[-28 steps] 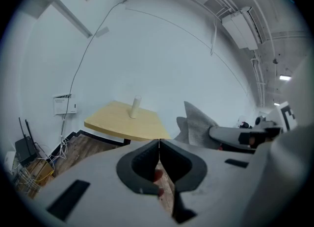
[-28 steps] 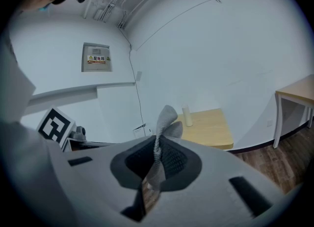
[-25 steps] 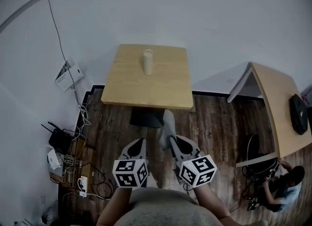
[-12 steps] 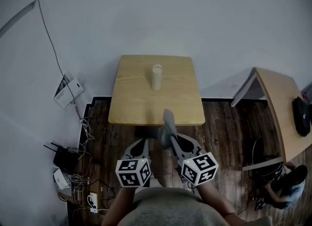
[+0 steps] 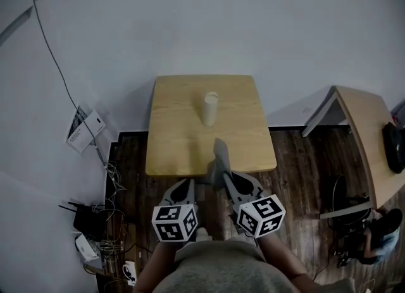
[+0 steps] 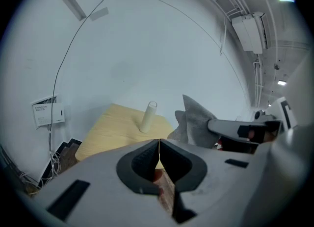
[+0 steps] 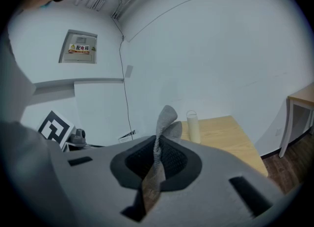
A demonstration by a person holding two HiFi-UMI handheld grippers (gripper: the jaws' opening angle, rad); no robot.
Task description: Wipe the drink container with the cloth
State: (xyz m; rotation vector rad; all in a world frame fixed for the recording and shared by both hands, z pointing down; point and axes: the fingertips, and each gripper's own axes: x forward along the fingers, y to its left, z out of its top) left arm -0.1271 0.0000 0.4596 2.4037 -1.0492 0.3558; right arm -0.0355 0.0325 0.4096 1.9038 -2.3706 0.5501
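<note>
A tall white drink container (image 5: pixel 210 108) (image 6: pixel 148 116) (image 7: pixel 193 127) stands upright near the middle of a small wooden table (image 5: pixel 177 140). My right gripper (image 5: pixel 223 181) (image 7: pixel 157 161) is shut on a grey cloth (image 5: pixel 219 159) (image 7: pixel 163 125) (image 6: pixel 196 123), which sticks up from its jaws over the table's near edge. My left gripper (image 5: pixel 188 187) (image 6: pixel 159 158) is shut with nothing between its jaws, just left of the right one. Both grippers hang short of the table, well apart from the container.
A white wall rises behind the table. Cables, a router and a power strip (image 5: pixel 95 235) lie on the dark wood floor at the left. A second wooden table (image 5: pixel 370 140) stands at the right, with a person (image 5: pixel 380 238) crouched beside it.
The table and container have drawn nearer and lower in the head view as I moved forward. Both grippers stay shut, the right one still on the cloth.
</note>
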